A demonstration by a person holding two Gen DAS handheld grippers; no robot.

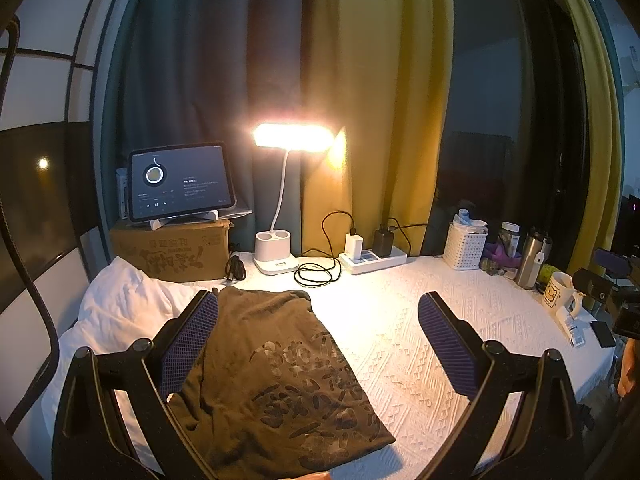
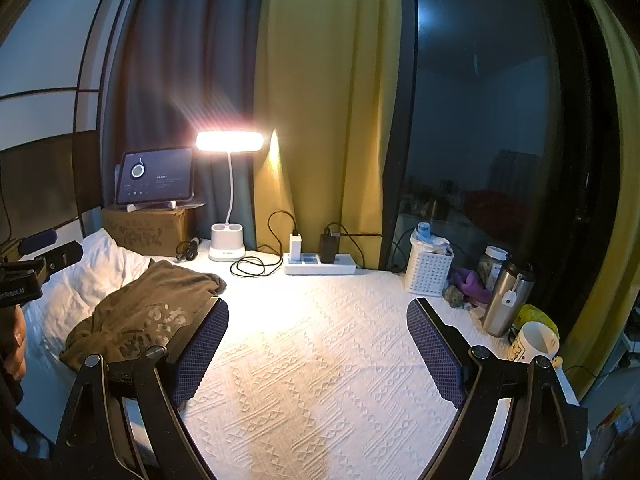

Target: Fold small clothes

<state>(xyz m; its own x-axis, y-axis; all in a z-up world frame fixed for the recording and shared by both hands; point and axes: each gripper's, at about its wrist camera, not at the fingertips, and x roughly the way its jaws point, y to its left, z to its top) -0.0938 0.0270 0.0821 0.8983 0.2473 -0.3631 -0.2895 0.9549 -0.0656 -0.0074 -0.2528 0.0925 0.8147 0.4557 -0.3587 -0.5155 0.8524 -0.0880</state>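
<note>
An olive-brown printed T-shirt (image 1: pixel 272 376) lies rumpled on the white textured table cover (image 1: pixel 400 352), at the left. My left gripper (image 1: pixel 318 306) is open and empty, held above the shirt; its left finger overlaps the shirt's left edge in view. In the right wrist view the shirt (image 2: pixel 144 312) lies at the left, partly behind my left finger. My right gripper (image 2: pixel 318 308) is open and empty over the bare cover (image 2: pixel 320 360), to the right of the shirt. The other gripper shows at each view's edge (image 1: pixel 612 280) (image 2: pixel 36 268).
A lit desk lamp (image 1: pixel 280 240), power strip with chargers (image 1: pixel 372 258) and cables stand at the back. A tablet (image 1: pixel 180 182) sits on a cardboard box (image 1: pixel 172 250). White bedding (image 1: pixel 120 304) lies left. A white basket (image 1: pixel 466 246), steel bottle (image 1: pixel 532 258) and mug (image 1: pixel 560 290) stand right.
</note>
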